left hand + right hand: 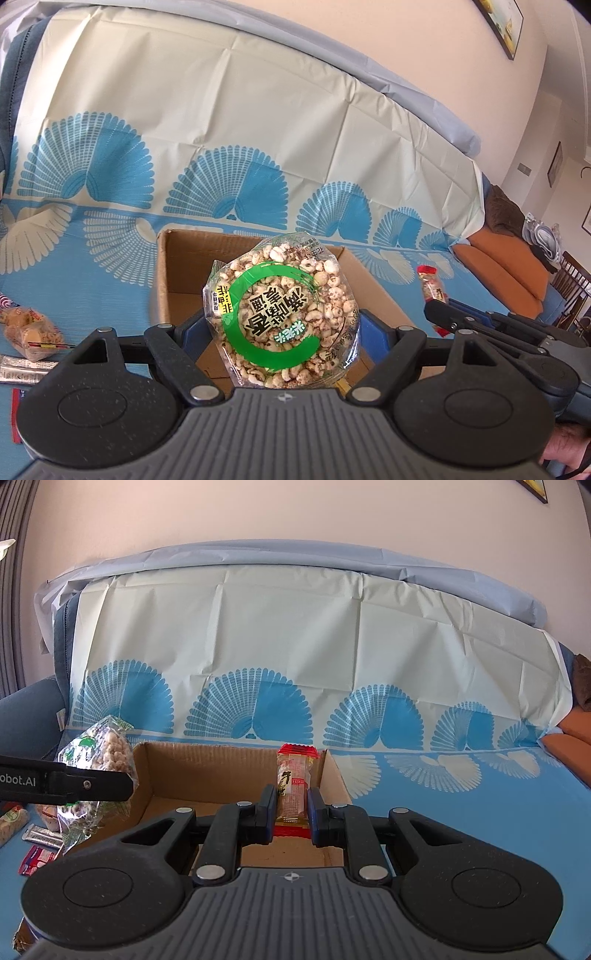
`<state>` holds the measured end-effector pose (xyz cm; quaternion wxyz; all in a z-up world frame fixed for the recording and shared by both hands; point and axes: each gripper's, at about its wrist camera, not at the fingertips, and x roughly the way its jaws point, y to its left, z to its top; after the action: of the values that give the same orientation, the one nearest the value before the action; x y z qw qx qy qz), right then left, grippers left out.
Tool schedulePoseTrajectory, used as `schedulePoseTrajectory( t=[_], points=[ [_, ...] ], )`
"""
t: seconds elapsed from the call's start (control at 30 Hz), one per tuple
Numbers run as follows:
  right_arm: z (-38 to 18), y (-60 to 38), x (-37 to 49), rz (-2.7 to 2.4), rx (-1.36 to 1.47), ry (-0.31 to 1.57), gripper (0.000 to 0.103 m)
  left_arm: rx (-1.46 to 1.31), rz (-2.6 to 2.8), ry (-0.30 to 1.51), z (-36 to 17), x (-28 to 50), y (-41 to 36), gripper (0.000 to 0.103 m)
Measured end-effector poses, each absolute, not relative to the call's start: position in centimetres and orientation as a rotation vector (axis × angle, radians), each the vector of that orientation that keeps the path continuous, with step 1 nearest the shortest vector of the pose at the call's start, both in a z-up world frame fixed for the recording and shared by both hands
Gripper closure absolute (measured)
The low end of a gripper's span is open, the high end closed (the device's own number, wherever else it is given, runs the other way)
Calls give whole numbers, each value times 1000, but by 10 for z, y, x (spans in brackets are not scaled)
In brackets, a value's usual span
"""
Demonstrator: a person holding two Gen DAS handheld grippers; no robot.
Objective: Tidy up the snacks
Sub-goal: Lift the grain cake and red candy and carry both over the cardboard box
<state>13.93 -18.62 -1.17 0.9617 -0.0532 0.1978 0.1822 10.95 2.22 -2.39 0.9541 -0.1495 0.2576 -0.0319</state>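
My left gripper (282, 325) is shut on a round clear bag of puffed grain with a green ring label (284, 314). It holds the bag above the open cardboard box (177, 266). The bag also shows at the left of the right wrist view (103, 760). My right gripper (292, 808) is shut on a small candy pack with red ends (293, 786), held upright over the same box (221, 775). That pack and the right gripper also show at the right of the left wrist view (432, 284).
The box sits on a blue and cream fan-print cloth (258, 147) draped over a sofa. Loose snack packs lie left of the box (31, 332) (40, 842). An orange cushion (506, 266) lies at far right.
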Motion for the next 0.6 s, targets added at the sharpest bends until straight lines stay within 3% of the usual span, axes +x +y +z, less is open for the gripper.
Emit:
schedulePoseTrajectory(
  t=[0.6],
  points=[
    [-13, -183, 141, 368, -126, 399, 85, -284, -108, 518, -25, 112, 12, 17]
  ],
)
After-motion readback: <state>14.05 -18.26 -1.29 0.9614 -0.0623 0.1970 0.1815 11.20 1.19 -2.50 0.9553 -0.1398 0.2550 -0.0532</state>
